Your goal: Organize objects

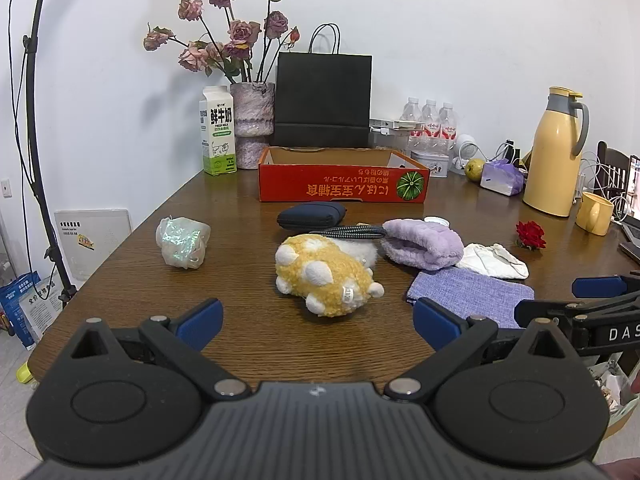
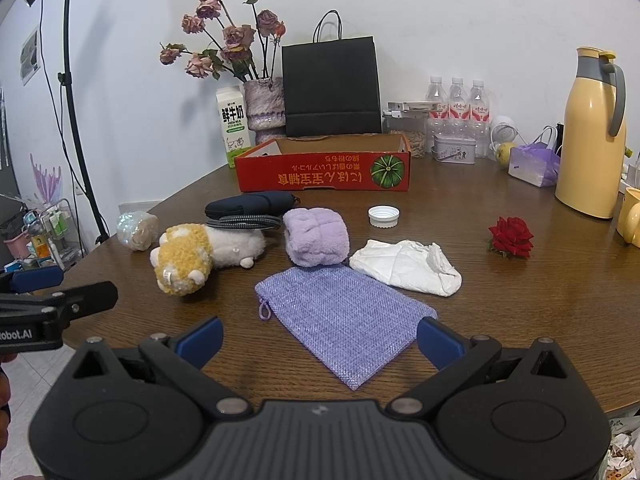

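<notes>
Nothing is held yet, so this reads as the start of a pick. The left gripper [image 1: 318,322] sits at the bottom of its frame with jaws spread wide and empty, lined up on the yellow plush toy [image 1: 326,276] just above centre. The right gripper [image 2: 318,338] is likewise spread wide and empty at the bottom of its view, with the lilac woven pouch [image 2: 344,320] lying flat between and just ahead of its fingertips.

The likely destination is the red cardboard box [image 1: 343,188], open-topped, in the upper middle of both frames behind the clutter. Other loose pieces wait in the middle band: a dark zip case [image 1: 312,215], a purple fluffy bundle [image 2: 316,236], a crumpled white cloth [image 2: 406,266], a white bottle cap [image 2: 384,216], a red rose head [image 2: 511,237] at right and an iridescent wrapped lump [image 1: 183,242] at left.

The next move probably calls for easing forward and closing on the plush, whose soft body should compress easily. The flat pouch offers little to pinch except an edge.

The table [image 2: 540,320] edge curves away at lower left and lower right; bare wood lies around the rose, and the two grippers hang near each other, so sideways room is tight
</notes>
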`<state>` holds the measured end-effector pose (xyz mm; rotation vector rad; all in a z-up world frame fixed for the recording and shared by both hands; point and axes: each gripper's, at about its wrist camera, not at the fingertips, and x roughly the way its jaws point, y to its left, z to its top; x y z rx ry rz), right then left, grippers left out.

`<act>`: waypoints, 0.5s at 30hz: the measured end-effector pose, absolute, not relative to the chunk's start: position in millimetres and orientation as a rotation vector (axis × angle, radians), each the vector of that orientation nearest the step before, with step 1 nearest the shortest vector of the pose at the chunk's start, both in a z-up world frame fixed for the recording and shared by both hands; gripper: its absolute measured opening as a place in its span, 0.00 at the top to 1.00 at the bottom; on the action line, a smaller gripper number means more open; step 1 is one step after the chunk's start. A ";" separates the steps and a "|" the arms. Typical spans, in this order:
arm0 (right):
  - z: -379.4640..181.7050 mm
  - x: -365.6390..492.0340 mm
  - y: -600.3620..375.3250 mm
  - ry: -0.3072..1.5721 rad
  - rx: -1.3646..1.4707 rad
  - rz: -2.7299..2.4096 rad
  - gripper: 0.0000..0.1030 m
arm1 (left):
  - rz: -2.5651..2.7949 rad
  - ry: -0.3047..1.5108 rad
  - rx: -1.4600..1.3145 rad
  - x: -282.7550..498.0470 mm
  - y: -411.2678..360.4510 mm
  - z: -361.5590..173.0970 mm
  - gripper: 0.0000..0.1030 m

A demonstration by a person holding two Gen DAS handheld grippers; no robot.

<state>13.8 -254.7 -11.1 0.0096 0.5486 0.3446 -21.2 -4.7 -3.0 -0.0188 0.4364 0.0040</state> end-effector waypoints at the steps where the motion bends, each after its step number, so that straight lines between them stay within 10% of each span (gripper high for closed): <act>1: -11.1 13.8 -254.8 0.549 0.010 0.344 0.00 | 0.004 0.436 -0.019 -21.7 -4.8 -3.1 0.00; 15: -8.7 17.1 -265.7 0.531 0.008 0.317 0.00 | 0.017 0.424 -0.041 -20.0 9.7 1.7 0.00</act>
